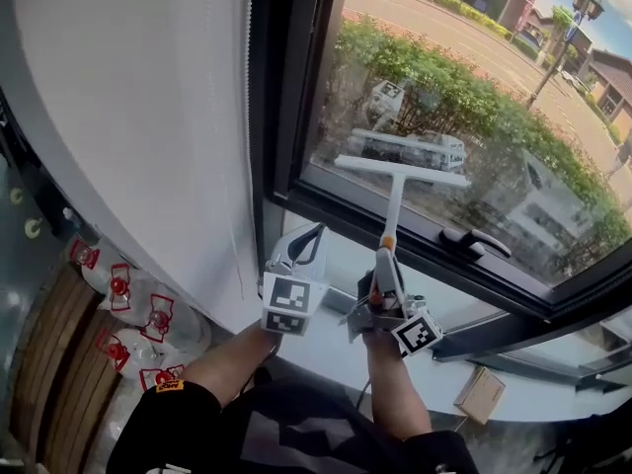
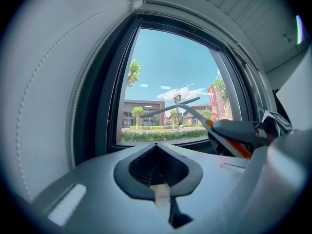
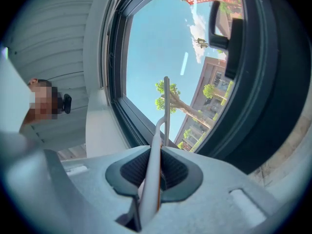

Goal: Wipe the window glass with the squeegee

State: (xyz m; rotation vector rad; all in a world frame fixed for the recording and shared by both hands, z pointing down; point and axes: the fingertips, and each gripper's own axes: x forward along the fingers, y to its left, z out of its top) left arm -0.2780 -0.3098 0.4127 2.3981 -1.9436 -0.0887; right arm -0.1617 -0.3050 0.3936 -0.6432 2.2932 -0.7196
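The white T-shaped squeegee (image 1: 396,191) stands upright with its blade (image 1: 400,170) against the lower part of the window glass (image 1: 494,77). My right gripper (image 1: 385,282) is shut on its handle, just below the orange ring. In the right gripper view the handle (image 3: 152,179) runs up between the pads to the blade (image 3: 166,106). My left gripper (image 1: 314,233) hovers over the sill to the left of the squeegee, shut with nothing in it. The left gripper view shows its jaws (image 2: 156,147) closed, with the squeegee (image 2: 195,111) to the right.
A dark window handle (image 1: 475,242) lies on the lower frame right of the squeegee. A white blind (image 1: 128,117) hangs at the left. The white sill (image 1: 341,265) runs below the frame. Wrapped bottles with red labels (image 1: 133,309) lie at lower left, a cardboard box (image 1: 479,395) at lower right.
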